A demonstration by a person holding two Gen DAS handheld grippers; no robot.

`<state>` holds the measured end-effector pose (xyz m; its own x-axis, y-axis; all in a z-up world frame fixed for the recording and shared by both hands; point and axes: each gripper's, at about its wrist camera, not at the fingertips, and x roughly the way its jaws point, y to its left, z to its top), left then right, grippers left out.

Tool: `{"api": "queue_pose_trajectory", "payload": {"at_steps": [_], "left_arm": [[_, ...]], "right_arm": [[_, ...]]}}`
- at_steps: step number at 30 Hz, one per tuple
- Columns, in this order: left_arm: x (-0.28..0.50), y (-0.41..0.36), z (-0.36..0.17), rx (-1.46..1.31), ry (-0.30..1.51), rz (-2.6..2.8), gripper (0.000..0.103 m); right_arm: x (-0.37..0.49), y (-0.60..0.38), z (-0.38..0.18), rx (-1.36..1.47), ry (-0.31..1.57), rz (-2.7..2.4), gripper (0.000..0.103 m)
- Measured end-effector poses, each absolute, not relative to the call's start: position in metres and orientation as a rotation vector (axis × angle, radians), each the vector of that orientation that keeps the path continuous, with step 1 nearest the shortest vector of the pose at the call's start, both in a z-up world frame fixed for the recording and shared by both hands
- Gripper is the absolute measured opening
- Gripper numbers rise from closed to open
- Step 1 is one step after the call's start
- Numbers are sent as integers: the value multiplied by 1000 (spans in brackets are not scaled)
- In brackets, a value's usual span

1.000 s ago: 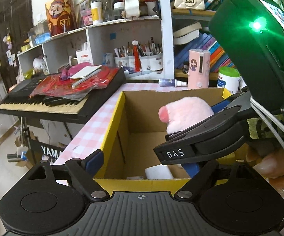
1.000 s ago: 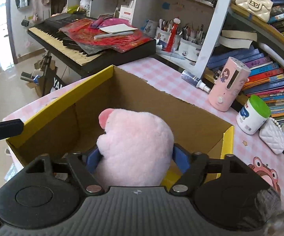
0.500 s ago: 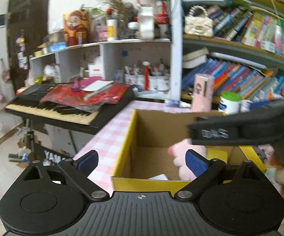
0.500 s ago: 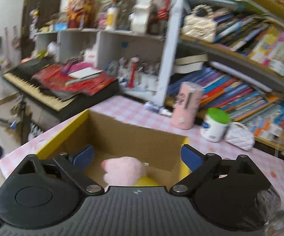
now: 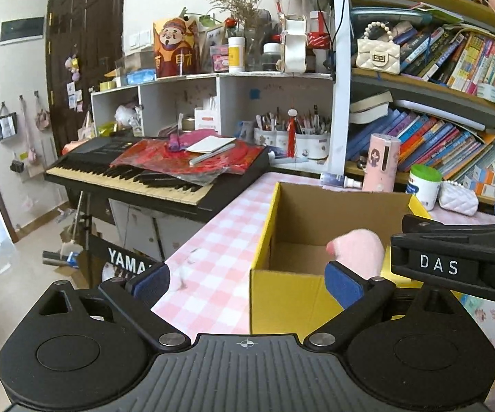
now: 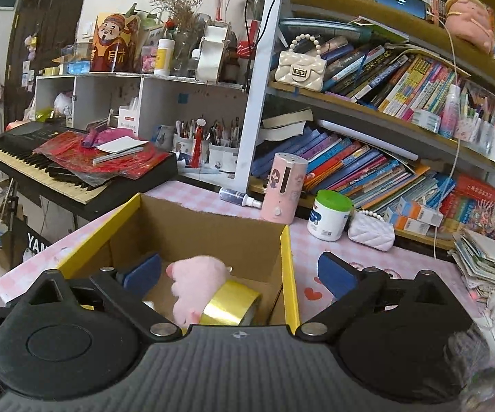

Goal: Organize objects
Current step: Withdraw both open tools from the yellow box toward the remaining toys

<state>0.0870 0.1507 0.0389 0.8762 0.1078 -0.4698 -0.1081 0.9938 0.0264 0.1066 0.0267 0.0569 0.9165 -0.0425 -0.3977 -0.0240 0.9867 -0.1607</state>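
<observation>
A yellow-edged cardboard box (image 6: pixel 288 257) stands on the pink checked table; it also shows in the left wrist view (image 5: pixel 264 226). A pink plush toy (image 6: pixel 196 283) lies inside it, leaning on a roll of gold tape (image 6: pixel 233 304). The plush also shows in the left wrist view (image 5: pixel 358 249). My right gripper (image 6: pixel 238 273) is open and empty, above the near side of the box. My left gripper (image 5: pixel 247 283) is open and empty, to the left of the box's near corner. One of the right gripper's fingers (image 5: pixel 453 261) crosses the left wrist view at right.
Behind the box stand a pink dispenser (image 6: pixel 283 189), a green-lidded jar (image 6: pixel 329 219), a white quilted purse (image 6: pixel 370 231) and a small spray bottle (image 6: pixel 238 197). A keyboard (image 5: pixel 151 171) covered with red papers sits left. Bookshelves line the back. Stacked papers (image 6: pixel 487 261) lie at right.
My right gripper let go of the pink plush, which dropped into the box, then rose and drew back. My left gripper pulled back and shifted left.
</observation>
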Motion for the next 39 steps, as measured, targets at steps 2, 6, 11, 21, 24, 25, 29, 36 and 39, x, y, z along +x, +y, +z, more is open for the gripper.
{"api": "queue_pose_trajectory", "payload": {"at_steps": [2, 6, 11, 21, 24, 25, 29, 36, 39], "left_arm": [[77, 154, 37, 10, 494, 109, 98], [60, 159, 33, 20, 512, 102, 99], [39, 167, 26, 34, 553, 99, 99], [10, 169, 10, 64, 630, 91, 99], [5, 161, 6, 89, 643, 61, 99], [4, 157, 5, 98, 648, 46, 99], [1, 144, 0, 122, 665, -14, 99], [-2, 117, -4, 161, 672, -116, 99], [-2, 106, -2, 176, 660, -157, 99]], "right_arm": [[97, 29, 55, -162, 423, -10, 99], [77, 35, 48, -158, 454, -17, 99], [49, 41, 38, -165, 485, -22, 99], [5, 40, 21, -177, 524, -72, 100], [-4, 32, 16, -167, 545, -109, 100], [-7, 29, 15, -162, 552, -122, 100], [-18, 15, 9, -146, 580, -179, 100], [-32, -12, 5, -113, 616, -277, 101], [-36, -24, 7, -100, 616, -321, 101]]}}
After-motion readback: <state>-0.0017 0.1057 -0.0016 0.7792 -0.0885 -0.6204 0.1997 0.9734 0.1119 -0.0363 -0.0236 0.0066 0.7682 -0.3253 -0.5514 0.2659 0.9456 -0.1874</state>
